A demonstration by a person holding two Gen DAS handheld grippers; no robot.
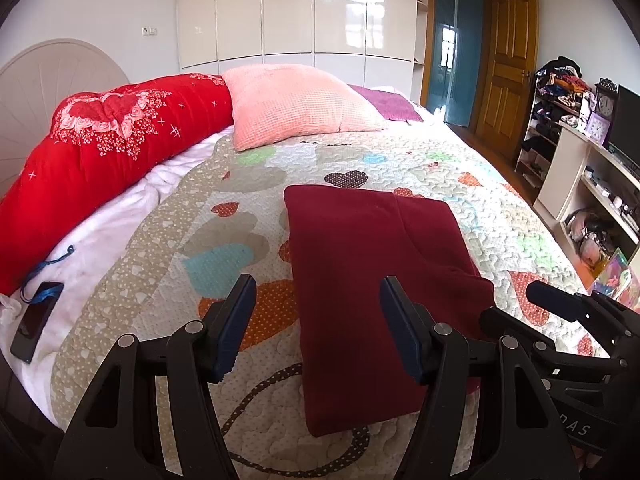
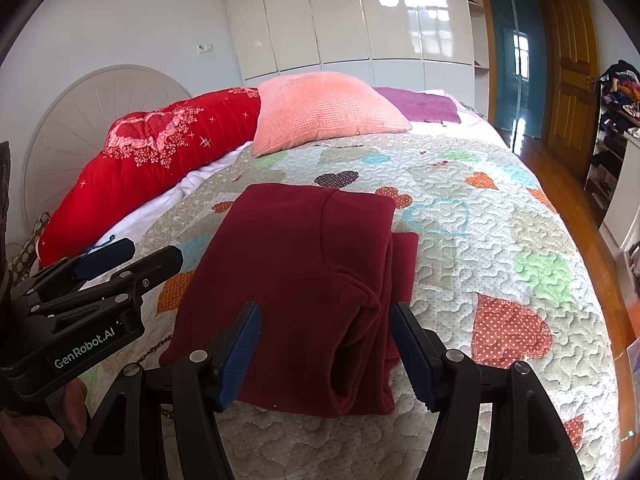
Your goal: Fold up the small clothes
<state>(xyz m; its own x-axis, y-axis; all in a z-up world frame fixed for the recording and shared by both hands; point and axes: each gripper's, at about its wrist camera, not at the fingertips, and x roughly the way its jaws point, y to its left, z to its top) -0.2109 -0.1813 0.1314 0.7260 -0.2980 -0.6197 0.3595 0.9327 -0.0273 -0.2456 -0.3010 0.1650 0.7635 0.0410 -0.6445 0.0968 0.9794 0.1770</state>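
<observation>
A bed (image 1: 460,184) with a heart-patterned quilt is shown before white wardrobes (image 1: 288,12). A folded maroon garment (image 1: 372,280) lies below the pink pillow (image 1: 296,104). The left hand-held gripper (image 1: 318,312) and right hand-held gripper (image 2: 326,340) are held apart, empty.

A folded dark red garment (image 1: 376,272) lies flat on a quilted bed (image 1: 460,184), the landmark here. Bare quilt surrounds it on every side, widest to its right and beyond its far edge. Past that far edge, a pink pillow (image 1: 296,100) and a long red bolster (image 1: 108,140) form a raised barrier. Well to the garment's left, a dark phone (image 1: 36,320) with a blue strap lies near the bed's edge. The left gripper (image 1: 318,328) and right gripper (image 2: 326,348), jaws apart, hover at the garment's near edge, crowding each other.
</observation>
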